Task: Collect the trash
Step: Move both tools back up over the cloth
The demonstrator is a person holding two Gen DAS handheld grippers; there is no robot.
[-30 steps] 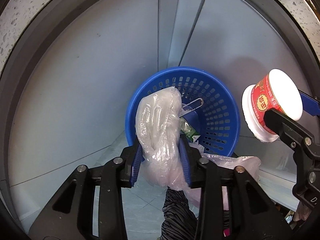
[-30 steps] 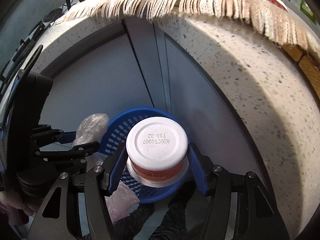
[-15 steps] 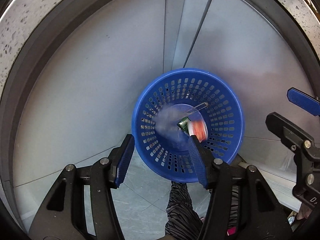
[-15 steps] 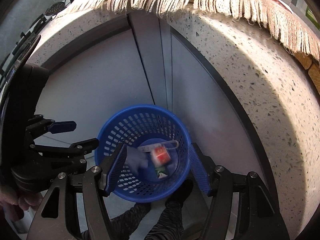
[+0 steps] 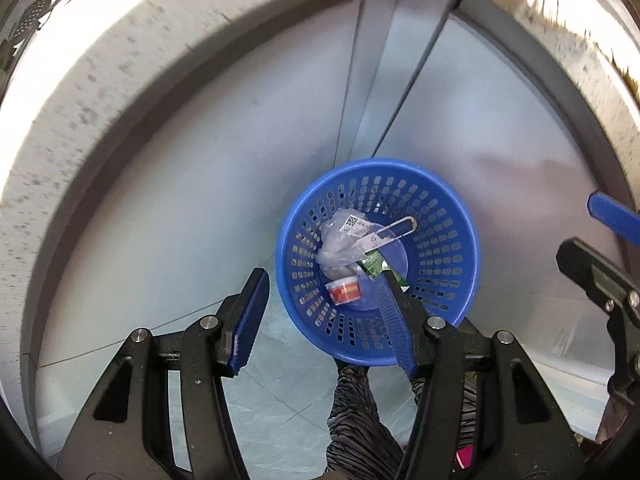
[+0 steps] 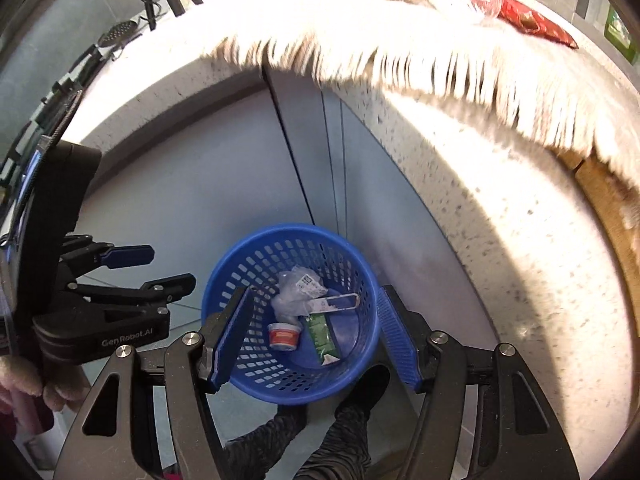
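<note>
- The left tool (image 5: 324, 316) is hanging over the floor (image 5: 276, 392) with its blue pads spread wide and gripping nothing; the right tool (image 6: 314, 332) is likewise standing wide and empty above the basket (image 6: 224, 280).
- The trash is lying in the bottom of the blue basket: a crumpled clear bag (image 5: 338, 246), a small red cup (image 5: 344, 289) on its side just beside the bag, a green wrapper (image 5: 374, 266), and a flat white strip (image 5: 386, 236) leaning across the bag and wrapper.
- The left view is showing the basket (image 5: 460, 248) partly behind the left tool's right pad, which is covering part of the wrapper; the right view is showing that wrapper (image 6: 322, 334) whole, lying flat beside the cup (image 6: 284, 336).
- The right view alone is showing the left tool (image 6: 136, 268) from the side, with a hand (image 6: 24, 396) gripping its handle at the lower left edge.
- The left view alone is showing the right tool (image 5: 600, 236) at its right edge, fingers apart.
- Only the right view is reaching the tabletop (image 6: 500, 220) above: a fringed cloth (image 6: 400, 40) is hanging over its speckled edge, with a red packet (image 6: 532, 20) and other blurred litter lying on the cloth.
- Both views are showing the person's dark patterned legs (image 6: 340, 440) below the basket.
</note>
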